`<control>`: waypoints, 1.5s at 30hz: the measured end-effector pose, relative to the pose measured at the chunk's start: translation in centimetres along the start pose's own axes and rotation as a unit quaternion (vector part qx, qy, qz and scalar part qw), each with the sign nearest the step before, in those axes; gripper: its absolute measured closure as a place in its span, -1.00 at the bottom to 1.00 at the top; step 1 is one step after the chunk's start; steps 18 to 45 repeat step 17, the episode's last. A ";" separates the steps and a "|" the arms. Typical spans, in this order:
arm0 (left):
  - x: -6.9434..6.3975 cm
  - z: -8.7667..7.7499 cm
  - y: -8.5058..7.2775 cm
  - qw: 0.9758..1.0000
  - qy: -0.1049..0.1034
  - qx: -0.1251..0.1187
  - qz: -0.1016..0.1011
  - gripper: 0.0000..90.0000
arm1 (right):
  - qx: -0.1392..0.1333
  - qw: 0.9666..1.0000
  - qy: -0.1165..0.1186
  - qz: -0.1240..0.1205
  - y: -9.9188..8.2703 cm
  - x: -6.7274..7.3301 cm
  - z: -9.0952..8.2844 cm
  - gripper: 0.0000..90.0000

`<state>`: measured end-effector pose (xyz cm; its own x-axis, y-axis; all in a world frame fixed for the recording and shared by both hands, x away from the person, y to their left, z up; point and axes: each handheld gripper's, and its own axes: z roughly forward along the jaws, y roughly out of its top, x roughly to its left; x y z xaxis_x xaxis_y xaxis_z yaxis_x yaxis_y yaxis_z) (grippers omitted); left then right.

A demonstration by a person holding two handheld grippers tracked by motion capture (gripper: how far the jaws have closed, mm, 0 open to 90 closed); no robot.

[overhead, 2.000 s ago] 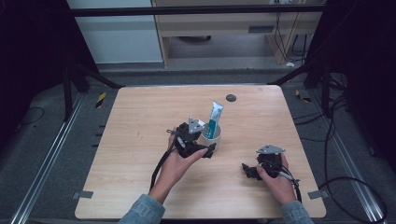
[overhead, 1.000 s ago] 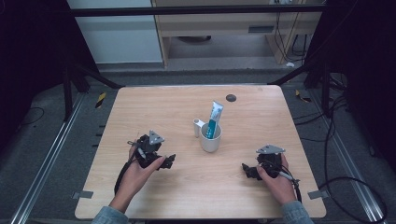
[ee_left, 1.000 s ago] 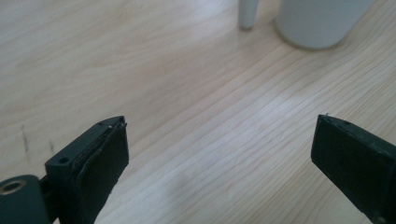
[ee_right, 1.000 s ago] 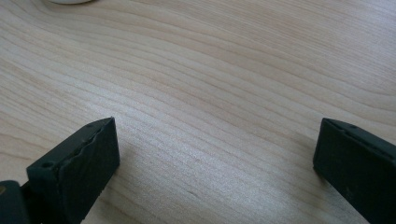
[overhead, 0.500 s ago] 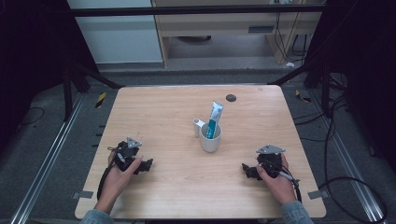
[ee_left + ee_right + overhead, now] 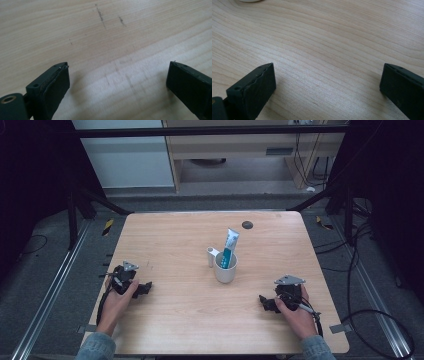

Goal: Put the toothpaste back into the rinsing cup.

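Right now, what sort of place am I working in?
Probably a lab recording station, not a home. A bare wooden table sits inside a dark metal frame, loose cables trail over the grey floor, and the only props are a white cup holding a toothpaste tube.

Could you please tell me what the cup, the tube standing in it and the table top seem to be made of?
The cup looks like glazed ceramic or smooth plastic: plain white with an even wall; the look leaves it open. The tube seems to be soft plastic, with glossy printed teal and white and a flat crimped top. The table looks like light wood or wood veneer, matt, with clear grain lines and a few dark scuffs.
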<state>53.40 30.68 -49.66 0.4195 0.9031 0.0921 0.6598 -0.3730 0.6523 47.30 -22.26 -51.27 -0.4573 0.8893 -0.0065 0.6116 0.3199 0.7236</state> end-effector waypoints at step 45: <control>1.3 1.8 0.3 0.999 -0.017 -0.037 -0.034 -1.00 | 0.000 1.000 -0.001 0.002 0.0 0.1 0.0 -0.98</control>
